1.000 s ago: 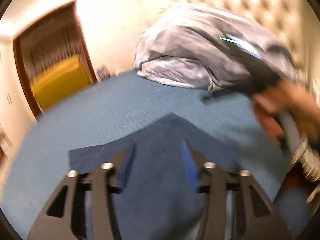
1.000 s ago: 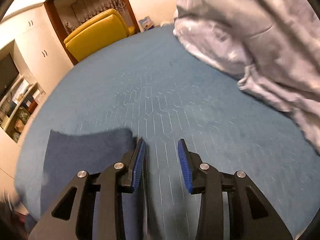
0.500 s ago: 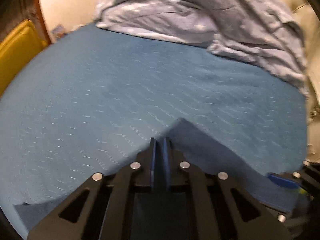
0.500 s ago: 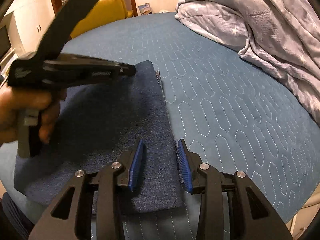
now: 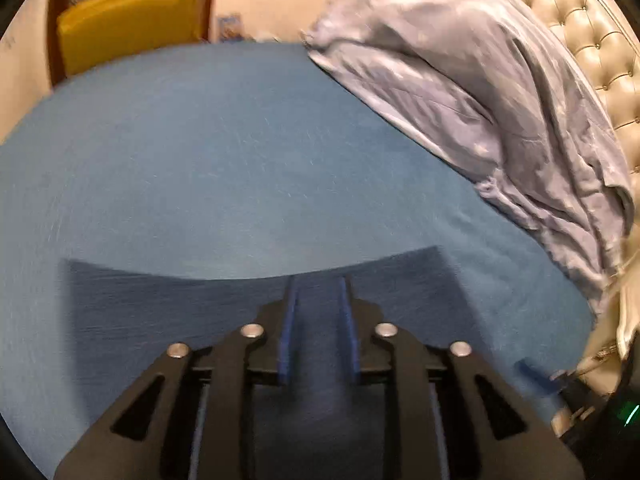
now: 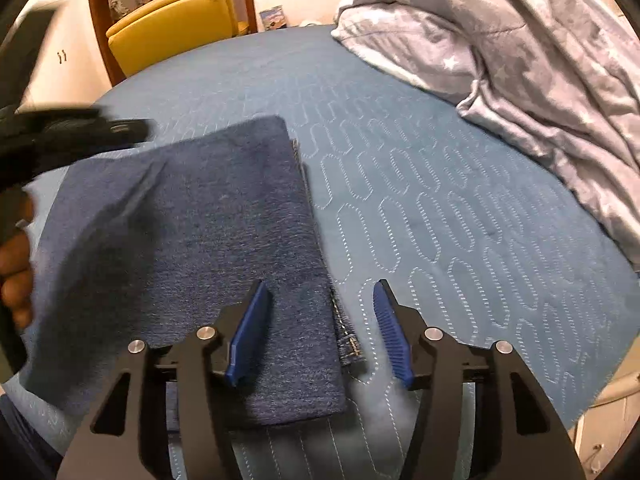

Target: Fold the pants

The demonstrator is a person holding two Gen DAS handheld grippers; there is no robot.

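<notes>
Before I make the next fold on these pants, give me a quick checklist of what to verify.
1. Folded jeans flat on the blue quilted bedspread: ok.
2. Right gripper jaws open, straddling the jeans' right edge: ok.
3. Left gripper free of cloth: cannot tell, jaws slightly apart, blurred.
4. Layers aligned: not ok, hem pokes out at the right edge.
5. Grey star-print duvet apart from the jeans: ok.
</notes>
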